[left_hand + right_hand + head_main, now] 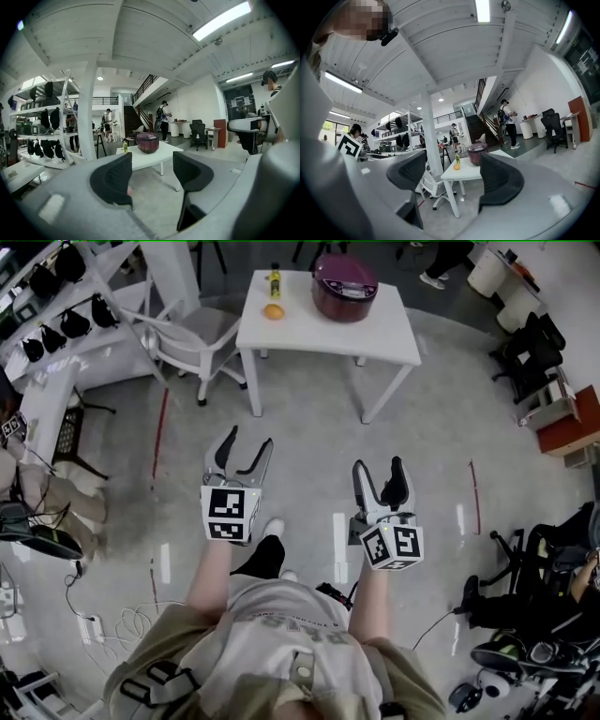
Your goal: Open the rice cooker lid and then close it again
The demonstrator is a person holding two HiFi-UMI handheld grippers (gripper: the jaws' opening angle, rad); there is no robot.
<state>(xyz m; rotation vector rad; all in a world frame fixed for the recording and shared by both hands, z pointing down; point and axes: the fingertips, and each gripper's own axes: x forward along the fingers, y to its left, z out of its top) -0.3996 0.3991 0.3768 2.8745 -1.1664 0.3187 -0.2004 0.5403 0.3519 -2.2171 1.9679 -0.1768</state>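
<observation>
A maroon rice cooker (344, 285) with its lid down stands on a white table (375, 334) far ahead of me. Next to it are an orange (273, 311) and a yellow bottle (274, 279). My left gripper (242, 454) and right gripper (380, 474) are held out over the floor, well short of the table, both open and empty. The left gripper view frames the rice cooker (147, 142) between the open jaws of the left gripper (152, 171). In the right gripper view, the rice cooker (477, 153) and the orange (456, 167) show between the jaws of the right gripper (453, 172).
A white chair (187, 338) stands left of the table. Shelves with black bags (56, 296) line the left wall. Office chairs (530, 352) and equipment crowd the right side, and cables (112, 624) lie on the floor at lower left. A white pillar (431, 136) and people stand further off.
</observation>
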